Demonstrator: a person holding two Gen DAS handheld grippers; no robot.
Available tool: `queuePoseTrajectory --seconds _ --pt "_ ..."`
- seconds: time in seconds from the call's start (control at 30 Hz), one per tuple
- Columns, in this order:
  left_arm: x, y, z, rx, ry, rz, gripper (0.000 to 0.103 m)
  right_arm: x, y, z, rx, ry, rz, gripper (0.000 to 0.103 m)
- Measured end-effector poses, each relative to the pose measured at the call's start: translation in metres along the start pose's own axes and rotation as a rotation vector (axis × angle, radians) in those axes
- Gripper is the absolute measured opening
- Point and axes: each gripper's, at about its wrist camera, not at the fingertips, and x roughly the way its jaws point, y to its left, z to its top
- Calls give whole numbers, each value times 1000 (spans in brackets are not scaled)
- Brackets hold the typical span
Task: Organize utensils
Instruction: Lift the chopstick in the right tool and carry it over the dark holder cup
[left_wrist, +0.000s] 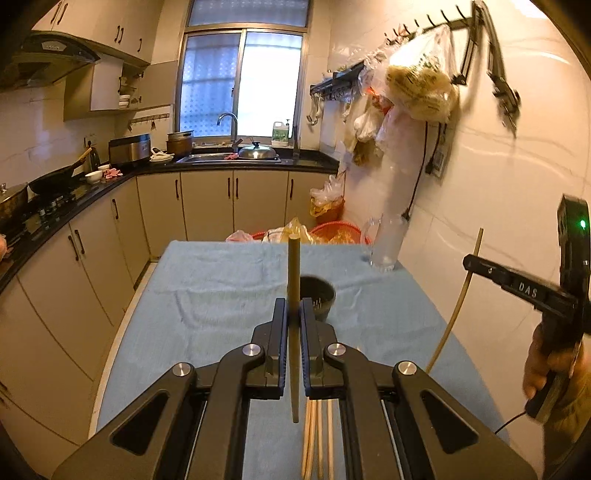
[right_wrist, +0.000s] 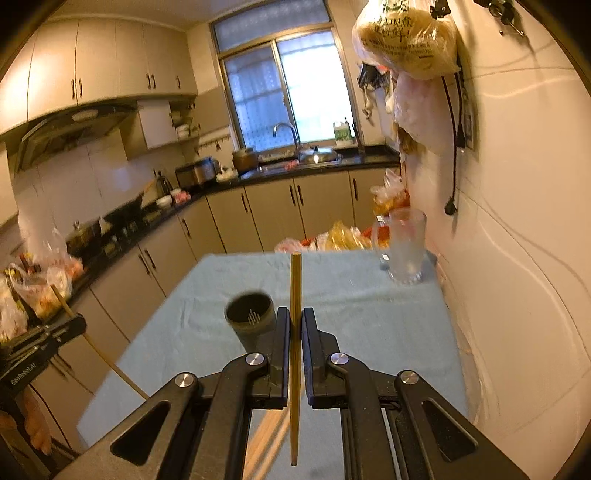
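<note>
Left gripper (left_wrist: 294, 314): held level over the near end of the tabletop, pointing down its length, black fingers (left_wrist: 279, 332) pinched tight on one chopstick.
Left chopstick (left_wrist: 294, 280): slim olive-brown stick, upright between the pads, squared top above the fingers, lower end hanging below them.
Right gripper (right_wrist: 294, 321): up in the air over the near right part of the tabletop, fingers (right_wrist: 282, 332) clamped on a second chopstick; from the left camera the person's hand (left_wrist: 550, 365) is wrapped round its handle by the right edge.
Right chopstick (right_wrist: 294, 314): golden bamboo, straight, nearly upright, top flat, tip dangling under the fingers.
Loose chopsticks (left_wrist: 317, 439): pale wooden sticks lying flat on the cloth at the near edge, under the left gripper.
Holder (right_wrist: 251, 317): dark round cup, matte, open mouth up, small white bars on its wall, standing mid-tabletop, just beyond both sets of fingers.
Tabletop (left_wrist: 221, 288): covered in a light blue towel, soft and slightly rumpled.
Glass mug (right_wrist: 404, 254): clear, handled, thick base, at the far right corner by the wall.
</note>
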Motion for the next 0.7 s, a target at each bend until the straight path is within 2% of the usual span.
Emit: queuePoseTrajectory --seconds 0.3,0.43,0.57,0.7 --pt "55 -5 82 -32 -42 1 6 33 9 71 113 -140 73 6" --pt "84 -6 111 -55 -49 -22 6 58 9 95 164 -187 97 7" --pt "117 -11 128 -47 -50 -19 6 91 8 106 185 -186 98 7" --pt "160 -14 124 -33 11 -8 6 129 5 99 183 -133 73 7"
